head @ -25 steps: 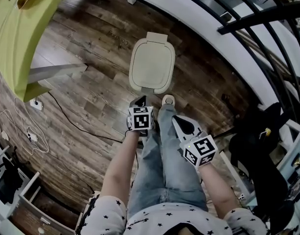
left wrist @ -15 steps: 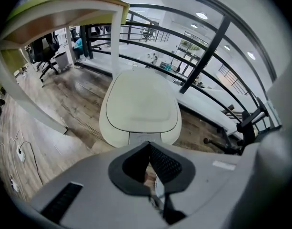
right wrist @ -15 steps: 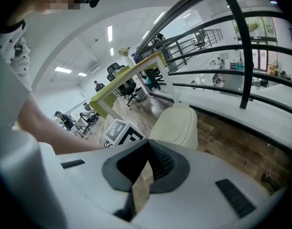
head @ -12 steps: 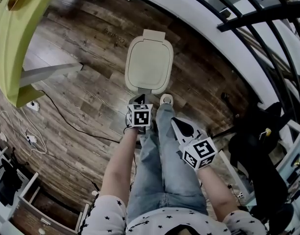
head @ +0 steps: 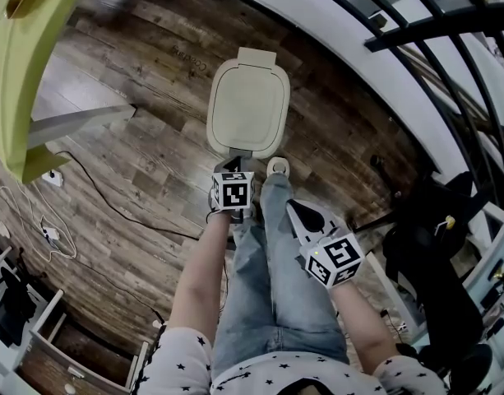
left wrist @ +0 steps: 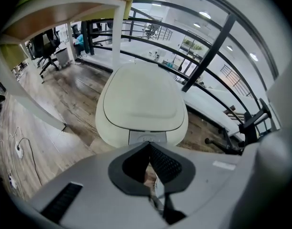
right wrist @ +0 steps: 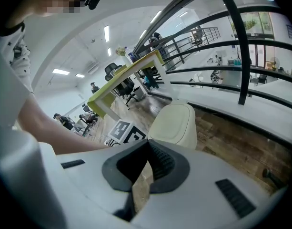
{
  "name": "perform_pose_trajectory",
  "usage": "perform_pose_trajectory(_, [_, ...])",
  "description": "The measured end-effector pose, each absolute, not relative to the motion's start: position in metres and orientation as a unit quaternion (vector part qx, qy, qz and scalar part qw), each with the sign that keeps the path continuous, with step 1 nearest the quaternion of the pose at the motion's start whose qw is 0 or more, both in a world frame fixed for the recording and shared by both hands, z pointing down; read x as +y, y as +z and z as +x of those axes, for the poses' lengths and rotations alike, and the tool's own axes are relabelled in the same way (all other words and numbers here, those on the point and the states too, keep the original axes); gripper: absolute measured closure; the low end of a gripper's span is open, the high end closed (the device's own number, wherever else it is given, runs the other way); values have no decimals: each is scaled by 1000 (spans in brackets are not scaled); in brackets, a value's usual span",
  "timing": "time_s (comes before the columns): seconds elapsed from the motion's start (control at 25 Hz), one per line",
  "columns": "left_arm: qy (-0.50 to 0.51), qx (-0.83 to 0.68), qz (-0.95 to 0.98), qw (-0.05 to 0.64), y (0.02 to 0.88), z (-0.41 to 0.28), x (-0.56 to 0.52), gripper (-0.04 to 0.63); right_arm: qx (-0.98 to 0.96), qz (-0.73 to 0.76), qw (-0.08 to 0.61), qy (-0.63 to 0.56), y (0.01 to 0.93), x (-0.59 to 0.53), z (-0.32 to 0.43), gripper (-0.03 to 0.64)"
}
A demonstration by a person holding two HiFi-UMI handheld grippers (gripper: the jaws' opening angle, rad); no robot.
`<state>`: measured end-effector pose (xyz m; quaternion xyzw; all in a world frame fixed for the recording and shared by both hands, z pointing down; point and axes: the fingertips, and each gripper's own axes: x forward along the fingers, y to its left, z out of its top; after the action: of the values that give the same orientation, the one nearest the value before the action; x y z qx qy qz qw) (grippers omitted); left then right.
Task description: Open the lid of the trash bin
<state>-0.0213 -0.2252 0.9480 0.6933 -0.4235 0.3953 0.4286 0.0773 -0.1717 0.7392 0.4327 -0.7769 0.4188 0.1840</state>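
Standing over the trash bin (head: 247, 109): it sits on the wooden floor (head: 145, 167) just ahead of my shoe (head: 278, 168), its cream lid (left wrist: 140, 99) lying flat and not yet lifted. My left claw (head: 233, 168) hangs low at the bin's near edge, just above the grey front panel (left wrist: 146, 138), with its jaws pressed together and nothing between them. I judge it is placed there because that panel, or the lip above it, is where the lid gives. Whether the tips touch the bin I cannot tell. My right claw (head: 299, 211) is held back over my thigh (head: 309, 299), apart from the bin, likewise clenched and empty. It seems kept out of the way, since one claw should do the job. Next, I reckon, the left tips must press the panel or hook under the lid's front lip.
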Motion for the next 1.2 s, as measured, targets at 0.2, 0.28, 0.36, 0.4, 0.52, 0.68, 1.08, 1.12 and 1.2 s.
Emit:
perform_pose_trajectory(0.2, [403,-418,690,432,951,-21,-224,583,-776,435,182,419,740,-174,77,623])
perform_pose_trajectory(0.28, [408,-419,688,429,952,-21,-224,583,-777,435,181,418,740,-174,76,623])
perform_pose_trajectory(0.36, [412,-421,687,426,952,-22,-224,583,-777,435,181,418,739,-175,75,623])
perform_pose_trajectory(0.4, [413,-421,688,424,952,-22,-224,583,-777,435,181,418,739,-174,74,623])
perform_pose_trajectory(0.52, [413,-422,692,415,952,-22,-223,583,-777,436,180,417,737,-173,73,623])
perform_pose_trajectory(0.68, [413,-428,693,408,950,-24,-225,583,-778,436,181,414,735,-171,73,623])
perform_pose_trajectory(1.08, [394,-432,671,457,936,-30,-221,583,-783,445,174,398,712,-167,73,623])
perform_pose_trajectory(1.12, [389,-434,669,462,931,-30,-220,583,-784,446,173,396,708,-166,72,623])
perform_pose_trajectory(1.2, [385,-436,668,465,925,-32,-215,583,-785,448,170,392,701,-164,71,623])
